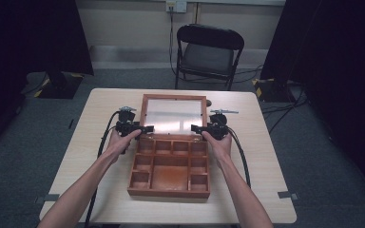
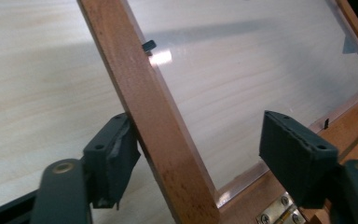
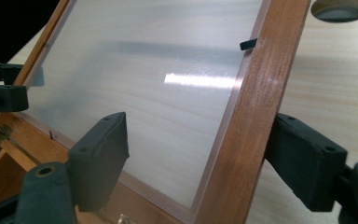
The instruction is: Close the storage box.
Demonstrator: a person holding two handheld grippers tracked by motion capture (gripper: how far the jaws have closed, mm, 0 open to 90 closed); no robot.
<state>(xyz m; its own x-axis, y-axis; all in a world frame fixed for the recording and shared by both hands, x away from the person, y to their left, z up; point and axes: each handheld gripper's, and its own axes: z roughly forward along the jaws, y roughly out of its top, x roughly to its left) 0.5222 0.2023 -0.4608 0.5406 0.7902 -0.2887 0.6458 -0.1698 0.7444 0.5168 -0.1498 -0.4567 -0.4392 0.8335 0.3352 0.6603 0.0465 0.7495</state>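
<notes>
High view: unmarked wooden box (image 1: 169,167).

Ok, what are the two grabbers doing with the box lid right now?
Left gripper open, straddling the lid's left rail. Right gripper open, straddling the right rail. Lid open, wooden box empty. Nothing in the way.

Both forearms reach forward, left claw (image 1: 148,128) and right claw (image 1: 195,128) spread apart, jaws facing inward.
</notes>
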